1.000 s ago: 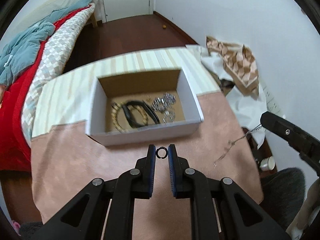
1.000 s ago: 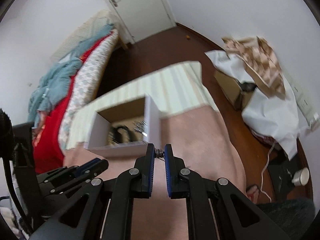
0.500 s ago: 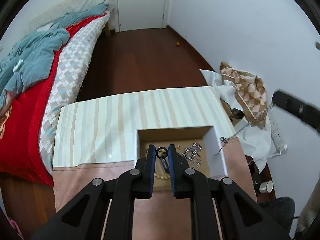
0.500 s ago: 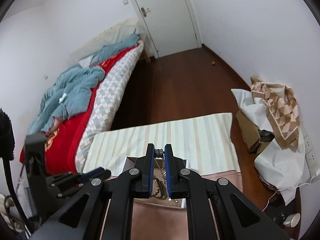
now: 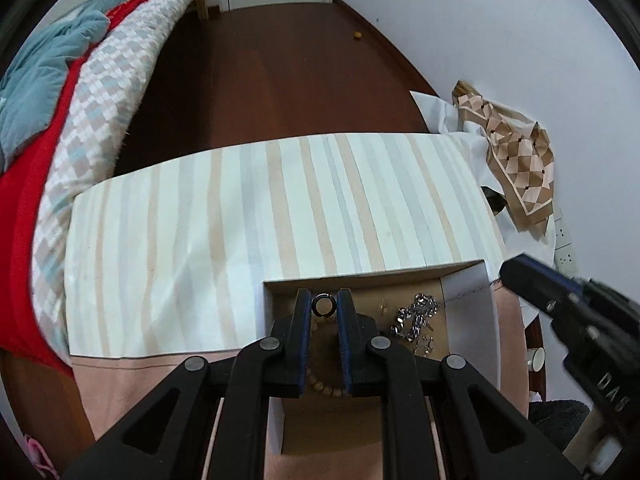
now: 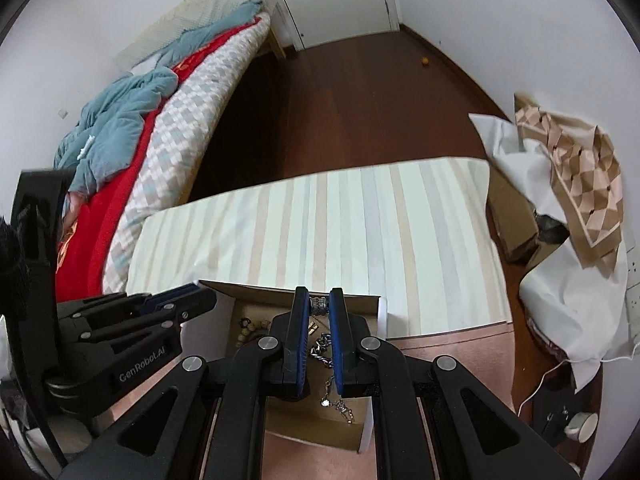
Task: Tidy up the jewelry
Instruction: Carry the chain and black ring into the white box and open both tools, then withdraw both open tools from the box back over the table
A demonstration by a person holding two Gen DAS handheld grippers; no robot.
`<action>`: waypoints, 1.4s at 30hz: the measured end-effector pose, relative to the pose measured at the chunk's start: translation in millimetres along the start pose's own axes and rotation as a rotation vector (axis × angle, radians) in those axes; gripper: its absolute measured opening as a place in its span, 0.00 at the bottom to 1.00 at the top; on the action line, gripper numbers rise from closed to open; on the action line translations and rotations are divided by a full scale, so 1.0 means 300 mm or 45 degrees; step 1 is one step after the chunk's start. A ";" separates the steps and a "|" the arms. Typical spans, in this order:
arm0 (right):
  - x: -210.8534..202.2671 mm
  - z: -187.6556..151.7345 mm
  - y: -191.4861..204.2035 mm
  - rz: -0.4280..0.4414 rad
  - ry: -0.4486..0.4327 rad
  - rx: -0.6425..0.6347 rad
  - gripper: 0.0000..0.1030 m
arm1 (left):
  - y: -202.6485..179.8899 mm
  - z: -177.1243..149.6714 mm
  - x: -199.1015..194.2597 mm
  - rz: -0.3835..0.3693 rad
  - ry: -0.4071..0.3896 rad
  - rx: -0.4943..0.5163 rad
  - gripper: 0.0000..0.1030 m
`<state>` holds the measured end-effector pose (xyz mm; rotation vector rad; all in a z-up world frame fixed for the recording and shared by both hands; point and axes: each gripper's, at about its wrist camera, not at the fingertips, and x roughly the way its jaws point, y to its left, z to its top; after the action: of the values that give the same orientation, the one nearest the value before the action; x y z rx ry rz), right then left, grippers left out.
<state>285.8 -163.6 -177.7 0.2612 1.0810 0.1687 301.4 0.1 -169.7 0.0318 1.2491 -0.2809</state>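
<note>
Left wrist view, one ring (image 5: 323, 305) in left hand-held gripper (image 5: 324, 308), one box (image 5: 467, 312).

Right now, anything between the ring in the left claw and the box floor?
Nothing visible blocks the drop. The left claw holds the ring over the open box. Beads lie under it, and the chain pile lies to its right.
</note>
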 end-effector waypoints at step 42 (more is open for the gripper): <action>-0.420 -0.324 0.110 -0.348 -0.049 -0.051 1.00 | 0.009 -0.428 -0.506 0.300 -0.291 -0.161 0.97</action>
<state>141.2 -152.6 -104.5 0.0790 1.0629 -0.0591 139.1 54.8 -68.6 0.0362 1.0221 -0.0002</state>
